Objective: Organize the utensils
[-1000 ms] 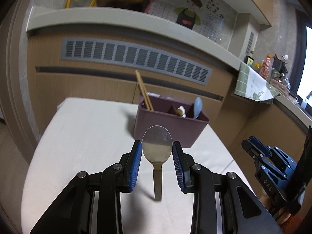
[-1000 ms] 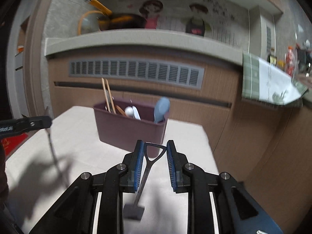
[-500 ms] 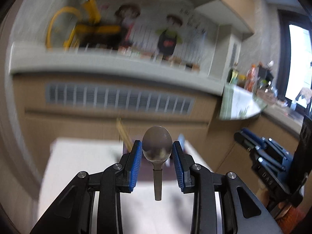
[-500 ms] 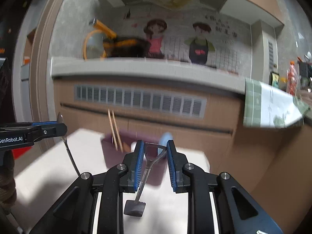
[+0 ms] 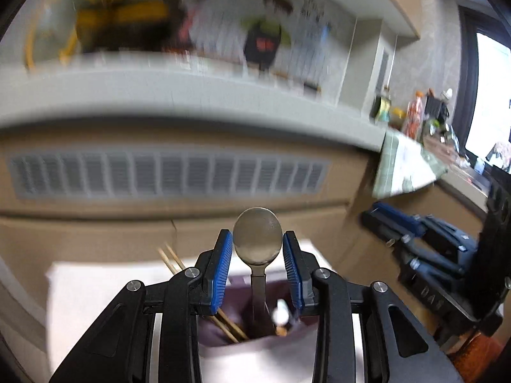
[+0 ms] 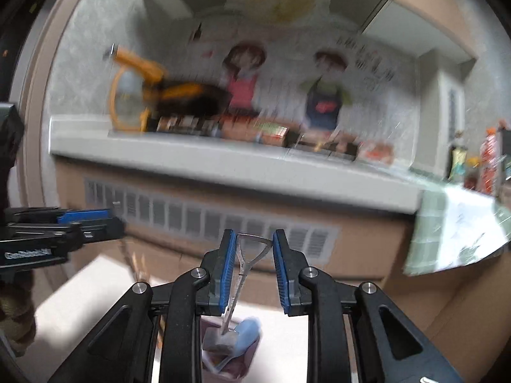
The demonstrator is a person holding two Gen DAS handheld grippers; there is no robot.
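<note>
The white bench (image 5: pixel 95 290) carried a maroon utensil holder (image 5: pixel 223 338), seen blurred between the black arms of both tools. The left tongs (image 5: pixel 257 252) were clamped on the bowl of a metal spoon (image 5: pixel 257 239), bowl uppermost, its handle hanging straight down into the holder. Just left of that handle a pair of wooden chopsticks (image 5: pixel 223 319) leaned in the holder, and a small white-tipped utensil (image 5: pixel 281 314) stood just right of it.

The right tongs (image 6: pixel 250 252) were clamped on the triangular loop end of a small metal spatula (image 6: pixel 246 265), which hung tilted with its flat grey blade low over the holder (image 6: pixel 233 367), beside a pale blue spoon (image 6: pixel 247 335) standing there. I could not tell whether the blade touched anything.
</note>
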